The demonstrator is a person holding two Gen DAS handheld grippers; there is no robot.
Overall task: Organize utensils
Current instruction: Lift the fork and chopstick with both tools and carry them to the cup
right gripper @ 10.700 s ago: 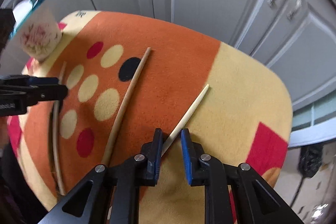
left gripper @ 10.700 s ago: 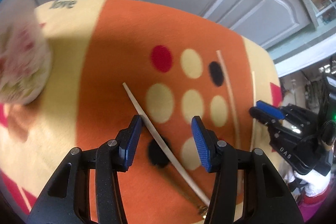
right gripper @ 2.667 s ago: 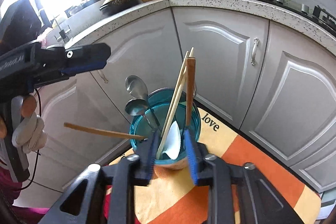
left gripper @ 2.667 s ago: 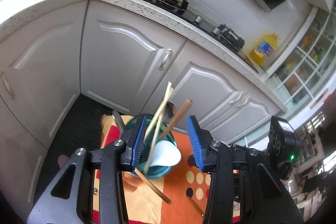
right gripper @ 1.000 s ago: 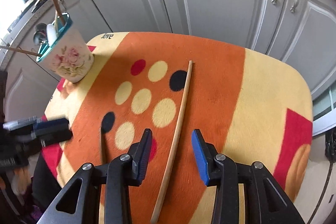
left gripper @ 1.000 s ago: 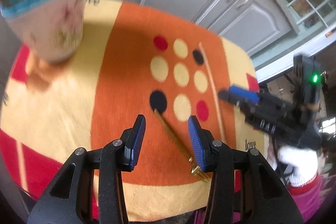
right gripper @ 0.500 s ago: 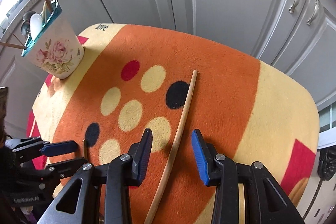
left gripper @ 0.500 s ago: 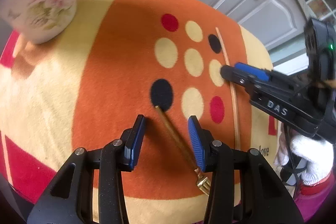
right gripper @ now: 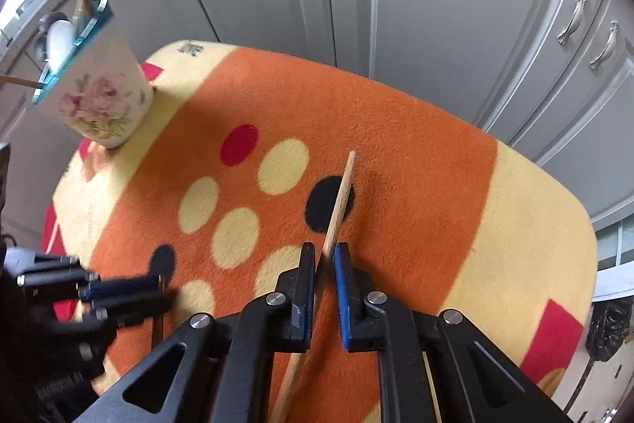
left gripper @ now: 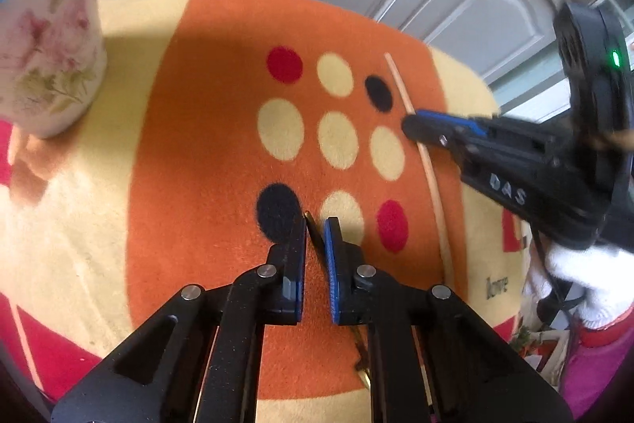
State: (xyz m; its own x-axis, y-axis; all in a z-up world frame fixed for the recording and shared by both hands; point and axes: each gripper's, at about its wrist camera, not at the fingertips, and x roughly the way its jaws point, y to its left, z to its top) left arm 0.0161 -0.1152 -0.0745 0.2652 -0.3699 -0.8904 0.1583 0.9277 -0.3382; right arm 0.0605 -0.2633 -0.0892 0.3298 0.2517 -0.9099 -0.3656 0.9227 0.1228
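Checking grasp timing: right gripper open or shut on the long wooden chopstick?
Shut on it: the right gripper has just closed, blue fingers pinching the long wooden chopstick.

My left gripper's (left gripper: 315,224) jaws hide the fork's (left gripper: 362,373) middle. The chopstick (right gripper: 340,199) vanishes below my right gripper's (right gripper: 325,251) jaws, its lower end cut off.

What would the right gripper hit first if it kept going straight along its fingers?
Likely the orange mat: the right gripper, closed on the wooden chopstick, points steeply down at it. Depth is uncertain.

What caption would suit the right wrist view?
Right gripper closes its jaws on a wooden chopstick lying on the spotted orange mat.
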